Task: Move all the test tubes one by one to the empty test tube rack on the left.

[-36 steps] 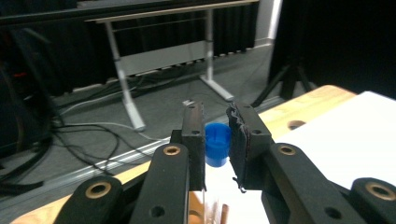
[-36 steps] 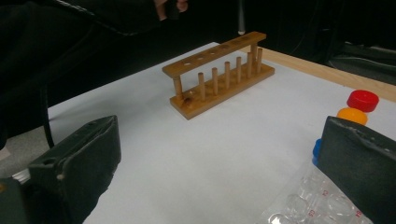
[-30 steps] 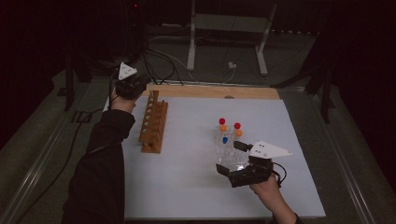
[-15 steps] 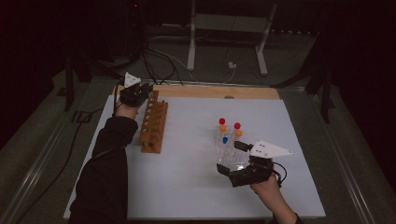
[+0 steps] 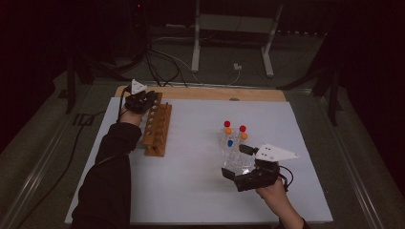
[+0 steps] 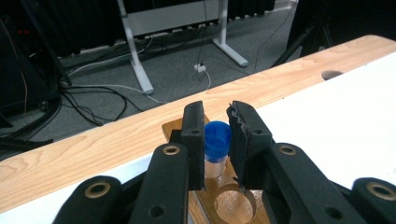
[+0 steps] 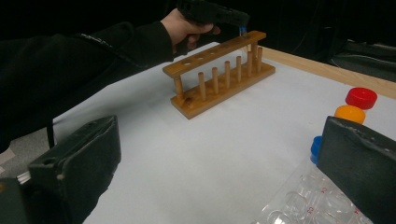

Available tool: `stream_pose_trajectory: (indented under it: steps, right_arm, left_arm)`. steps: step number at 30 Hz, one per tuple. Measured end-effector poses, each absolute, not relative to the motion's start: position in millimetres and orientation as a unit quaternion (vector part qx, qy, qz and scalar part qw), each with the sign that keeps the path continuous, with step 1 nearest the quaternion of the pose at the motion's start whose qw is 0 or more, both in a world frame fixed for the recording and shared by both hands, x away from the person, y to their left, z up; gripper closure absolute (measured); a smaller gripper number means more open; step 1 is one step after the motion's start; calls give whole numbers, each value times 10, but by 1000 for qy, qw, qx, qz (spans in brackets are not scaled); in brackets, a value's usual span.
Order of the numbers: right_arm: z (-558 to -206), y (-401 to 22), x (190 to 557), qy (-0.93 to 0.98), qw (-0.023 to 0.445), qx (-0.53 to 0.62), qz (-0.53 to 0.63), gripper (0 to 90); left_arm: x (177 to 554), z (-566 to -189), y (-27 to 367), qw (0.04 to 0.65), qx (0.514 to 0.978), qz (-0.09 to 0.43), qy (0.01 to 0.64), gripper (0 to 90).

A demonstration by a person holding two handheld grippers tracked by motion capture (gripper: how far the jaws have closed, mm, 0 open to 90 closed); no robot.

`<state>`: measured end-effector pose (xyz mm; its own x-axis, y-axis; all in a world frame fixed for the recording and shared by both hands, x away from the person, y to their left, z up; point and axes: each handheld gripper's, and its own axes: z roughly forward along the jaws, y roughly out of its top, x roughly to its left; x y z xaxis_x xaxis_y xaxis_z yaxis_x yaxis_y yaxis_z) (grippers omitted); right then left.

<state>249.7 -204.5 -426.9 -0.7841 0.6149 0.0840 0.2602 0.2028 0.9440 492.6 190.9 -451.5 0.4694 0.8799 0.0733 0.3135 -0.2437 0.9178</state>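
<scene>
The left gripper [image 6: 215,140] has its fingers [image 6: 194,135] clamped on a blue-capped tube [image 6: 216,148], which sits upright between the pads over the far end of the wooden rack [image 5: 157,129], just above a hole. The right gripper [image 7: 224,172] stands wide open and holds nothing; a clear plastic tray [image 7: 303,200] lies just beside its right finger [image 7: 362,163], with red, orange and blue caps beyond.

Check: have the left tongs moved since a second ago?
Yes. The left tongs, shut on a blue-capped tube, came down and toward the wooden rack, now at its far end.
</scene>
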Motion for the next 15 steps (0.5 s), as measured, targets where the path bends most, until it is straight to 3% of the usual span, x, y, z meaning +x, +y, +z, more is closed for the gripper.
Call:
stream_pose_trajectory:
  steps: [6, 11, 13, 15]
  right_arm:
    - [-4260, -2052, 2496, 758, 158, 287, 565, 0]
    - [-4248, -2063, 2501, 755, 158, 290, 566, 0]
    - [-4228, -2082, 2503, 752, 162, 291, 568, 0]
    - [-4220, -2090, 2505, 752, 162, 291, 569, 0]
  left_arm:
    - [4940, -4488, 1917, 447, 737, 294, 413, 751]
    - [4883, -4419, 1942, 453, 734, 289, 415, 579]
    - [4840, -4357, 1965, 456, 732, 287, 417, 432]
    - [4770, -4288, 1984, 463, 728, 289, 416, 385]
